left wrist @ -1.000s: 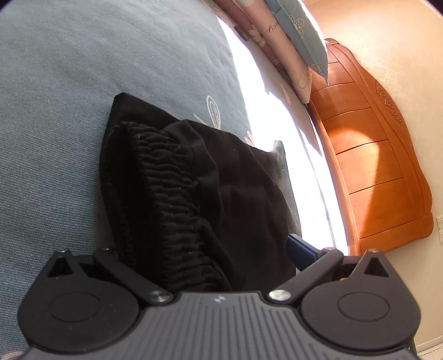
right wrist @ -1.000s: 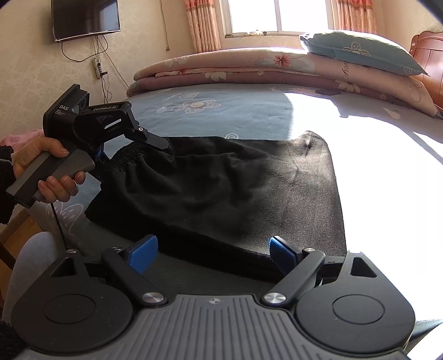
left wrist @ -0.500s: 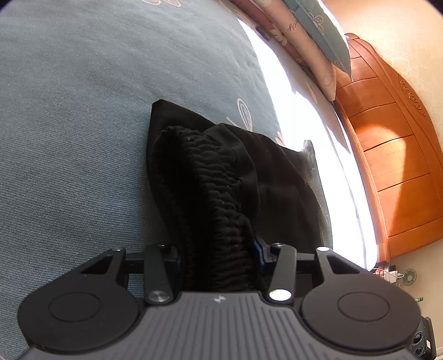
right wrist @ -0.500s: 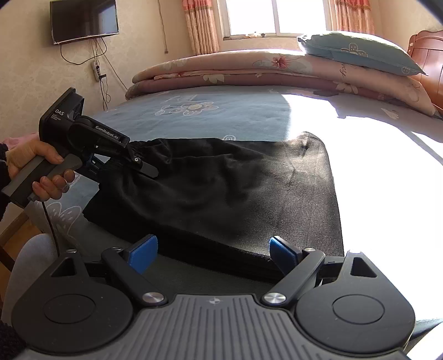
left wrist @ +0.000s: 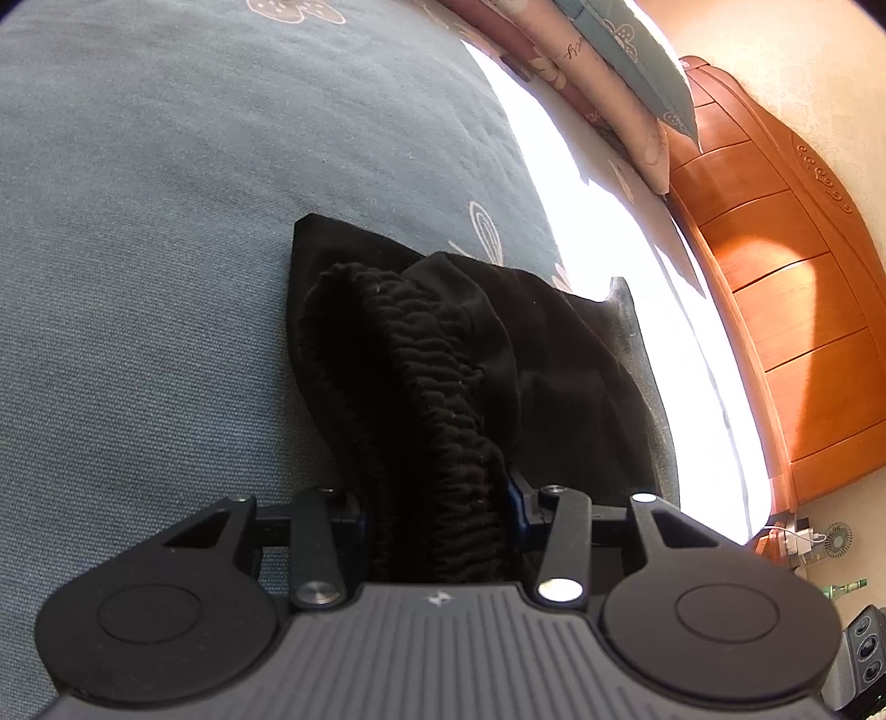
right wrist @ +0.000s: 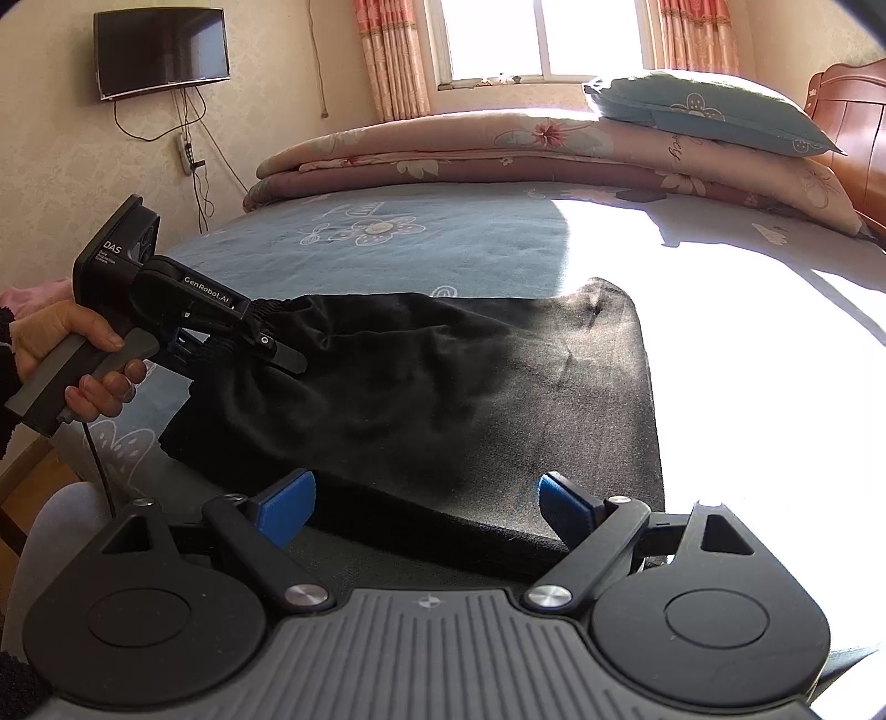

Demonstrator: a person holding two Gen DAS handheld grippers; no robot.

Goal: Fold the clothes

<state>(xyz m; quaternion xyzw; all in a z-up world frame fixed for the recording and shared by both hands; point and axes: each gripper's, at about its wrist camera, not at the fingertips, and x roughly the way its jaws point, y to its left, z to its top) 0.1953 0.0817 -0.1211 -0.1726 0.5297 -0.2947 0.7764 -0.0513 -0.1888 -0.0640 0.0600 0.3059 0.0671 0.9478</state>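
A black garment [right wrist: 443, 387] with a ribbed elastic waistband [left wrist: 437, 399] lies folded on the blue-grey bed [right wrist: 443, 243]. My left gripper [left wrist: 437, 515] is shut on the bunched waistband at the garment's left end. From the right wrist view, that left gripper [right wrist: 271, 346] is held by a hand [right wrist: 61, 343] and lifts the cloth slightly. My right gripper [right wrist: 426, 501] is open at the garment's near edge, its blue pads [right wrist: 290, 495] apart with only the cloth's edge lying between them.
Folded floral quilts [right wrist: 526, 155] and a teal pillow [right wrist: 703, 111] are stacked along the bed's far side. A wooden headboard [left wrist: 775, 277] stands on the right. A wall television [right wrist: 160, 52] hangs at the left. Bright sunlight covers the bed's right part [right wrist: 747, 354].
My left gripper went from open to shut on the waistband and pulled it slightly up and leftward. The right gripper stayed open in place.
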